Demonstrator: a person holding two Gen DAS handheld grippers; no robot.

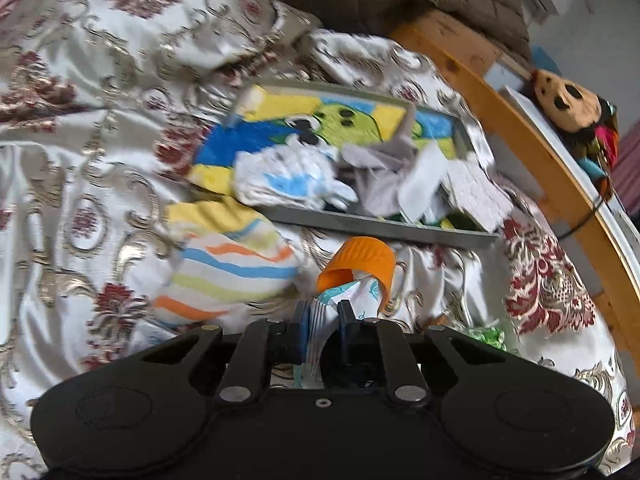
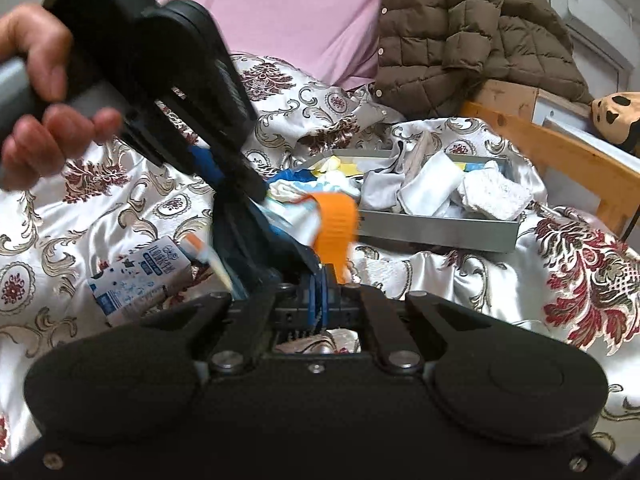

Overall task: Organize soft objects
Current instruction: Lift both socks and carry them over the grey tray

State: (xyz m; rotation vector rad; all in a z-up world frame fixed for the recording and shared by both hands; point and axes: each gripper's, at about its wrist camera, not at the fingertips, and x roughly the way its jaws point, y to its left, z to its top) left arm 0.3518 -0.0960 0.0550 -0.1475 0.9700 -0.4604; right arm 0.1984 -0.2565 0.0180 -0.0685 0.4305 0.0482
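The small white sock with turquoise print and a ribbed orange cuff (image 1: 360, 276) ran lengthwise away from the left gripper (image 1: 326, 312), cuff end farthest out and its opening tilted up. It hung above the cream damask bedspread (image 1: 80, 160), just short of the grey metal tray (image 1: 384, 226) of folded cloths. The left jaws were nearly closed, pinching its white end. The right gripper (image 2: 320, 280) was fully closed on dark blue fabric (image 2: 256, 240).

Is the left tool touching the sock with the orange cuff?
Touching. In the left wrist view, the left tool is closed on the sock with the orange cuff, its fabric pinched between the pads.
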